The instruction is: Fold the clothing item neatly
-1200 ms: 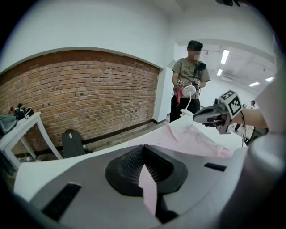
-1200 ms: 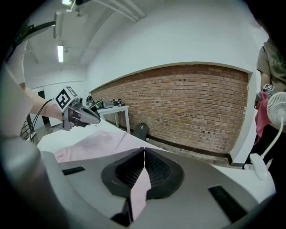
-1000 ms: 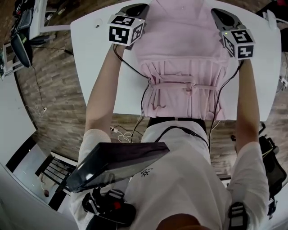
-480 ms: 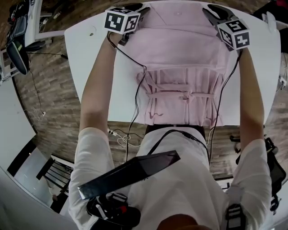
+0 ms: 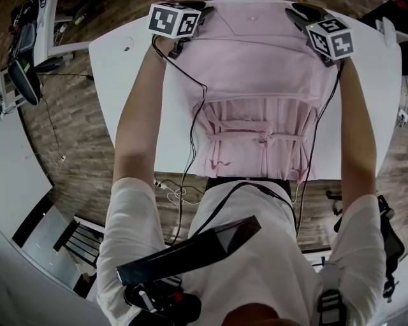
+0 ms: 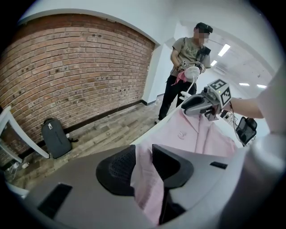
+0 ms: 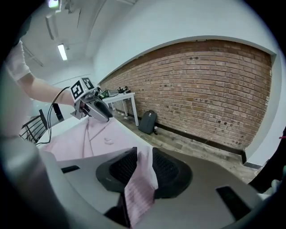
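A white table stands on a wood plank floor, and a brick wall runs along one side of the room. A pink garment lies flat on the table. Its long axis runs straight away from the person. The collar is at the far edge, a tie crosses the waist, and the hem reaches the near edge, just in front of the person's body.

Both arms are stretched forward to full reach, one along each side of the garment. The left gripper sits at the garment's far left corner and the right gripper at its far right corner. Both tilt downward toward the table. Neither is nearer than the other, and the collar lies between them.

Each gripper's jaws have just been opening and now stand partly apart. A fold of pink cloth stands up in each gap. It is probably loose there, not pinched, though neither gripper view makes clear whether the cloth touches a pad.

From either gripper, the whole garment lies back toward the person. The far end looks laid down, so any fold would likely bring the sides inward or one end toward the other, along or across that long axis.
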`<state>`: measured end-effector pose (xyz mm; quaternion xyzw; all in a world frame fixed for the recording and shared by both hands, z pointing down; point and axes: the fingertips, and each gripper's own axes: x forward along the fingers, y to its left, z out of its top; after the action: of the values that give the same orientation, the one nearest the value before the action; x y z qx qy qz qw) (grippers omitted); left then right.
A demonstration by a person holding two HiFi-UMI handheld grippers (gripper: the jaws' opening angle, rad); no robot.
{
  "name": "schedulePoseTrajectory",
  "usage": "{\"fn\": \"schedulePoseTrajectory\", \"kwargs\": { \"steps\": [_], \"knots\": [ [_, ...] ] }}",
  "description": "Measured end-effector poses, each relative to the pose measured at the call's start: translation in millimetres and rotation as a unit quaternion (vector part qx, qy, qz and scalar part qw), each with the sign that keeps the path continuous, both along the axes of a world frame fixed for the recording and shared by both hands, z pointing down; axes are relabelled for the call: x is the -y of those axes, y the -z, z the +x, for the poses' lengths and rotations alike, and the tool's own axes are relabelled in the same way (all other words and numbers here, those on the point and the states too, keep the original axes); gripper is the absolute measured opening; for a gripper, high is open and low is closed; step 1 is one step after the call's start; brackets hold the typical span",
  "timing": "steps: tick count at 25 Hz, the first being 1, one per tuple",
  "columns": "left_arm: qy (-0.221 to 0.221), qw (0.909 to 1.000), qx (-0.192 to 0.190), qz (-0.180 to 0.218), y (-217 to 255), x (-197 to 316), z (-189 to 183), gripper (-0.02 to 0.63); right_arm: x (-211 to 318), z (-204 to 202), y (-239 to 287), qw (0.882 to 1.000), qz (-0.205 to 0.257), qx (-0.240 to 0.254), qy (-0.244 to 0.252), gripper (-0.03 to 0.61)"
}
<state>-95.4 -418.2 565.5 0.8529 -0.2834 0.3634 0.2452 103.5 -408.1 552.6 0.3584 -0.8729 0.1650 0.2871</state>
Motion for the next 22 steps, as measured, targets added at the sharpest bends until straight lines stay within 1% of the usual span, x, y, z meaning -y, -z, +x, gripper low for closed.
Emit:
{"fn": "schedulePoseTrajectory", "kwargs": {
  "steps": [3, 5, 6, 7, 9, 11, 15, 18, 22],
  "knots": [
    [-0.006, 0.9999, 0.01, -0.001, -5, -2, 2, 0.116, -3, 0, -5, 1.0, -0.005, -0.023, 0.011, 0.102],
    [-0.008, 0.9999, 0.015, 0.002, -8, -4, 3, 0.077, -6, 0, -9, 0.999, -0.004, -0.041, 0.023, 0.045],
    [-0.007, 0.9998, 0.016, 0.005, -8, -4, 3, 0.068, -6, 0, -9, 0.999, -0.002, -0.047, 0.027, 0.029],
    [-0.007, 0.9998, 0.016, 0.007, -7, -4, 4, 0.047, -7, 0, -8, 0.998, 0.0, -0.05, 0.029, 0.026],
    [-0.009, 0.9997, 0.018, 0.012, -4, -4, 7, 0.024, -7, 0, -3, 0.998, 0.007, -0.049, 0.031, 0.021],
    [-0.009, 0.9996, 0.017, 0.019, 0, -6, 8, 0.018, -9, 1, 4, 0.998, 0.018, -0.049, 0.032, 0.021],
    [-0.001, 0.9993, -0.002, 0.037, 17, -11, 7, 0.018, -16, -1, 20, 0.998, 0.04, -0.047, 0.03, 0.021],
    [-0.004, 0.9977, -0.014, 0.066, 33, -19, 7, 0.018, -24, -2, 35, 0.997, 0.061, -0.041, 0.025, 0.021],
    [-0.02, 0.9916, -0.018, 0.127, 59, -35, 9, 0.018, -40, -1, 55, 0.994, 0.1, -0.049, 0.025, 0.021]
  ]
}}
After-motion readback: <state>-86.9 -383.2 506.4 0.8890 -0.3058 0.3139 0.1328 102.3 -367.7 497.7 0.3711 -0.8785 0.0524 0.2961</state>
